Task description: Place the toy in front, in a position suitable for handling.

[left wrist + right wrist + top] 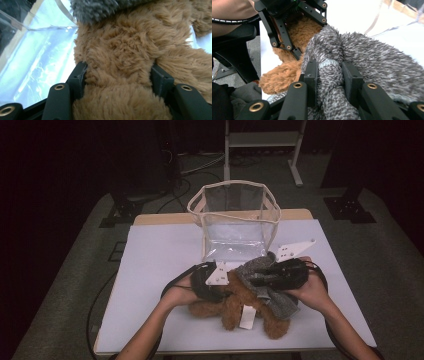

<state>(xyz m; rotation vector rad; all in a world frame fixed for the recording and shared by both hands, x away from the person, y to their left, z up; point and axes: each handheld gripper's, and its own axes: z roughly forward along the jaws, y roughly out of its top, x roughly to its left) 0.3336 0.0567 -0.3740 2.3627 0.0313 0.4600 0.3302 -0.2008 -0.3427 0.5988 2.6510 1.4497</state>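
- Gripping a fluffy brown teddy bear (pixel 125 62), the left gripper (pixel 117 75) has its black jaws pressed into the thick shaggy fur on both sides.
- That bear lies at the near middle of the smooth white table (pixel 150 270), limbs sprawled, with a white tag (pixel 247 316) hanging off it.
- Draped over the bear is a grey knitted cloth (pixel 367 57), nubbly and speckled.
- The right gripper (pixel 329 75) pinches a bunched fold of that cloth tight between its jaws.
- Just behind them stands a clear plastic bag (pixel 235 215), boxy, soft, with cream trim round its open rim.
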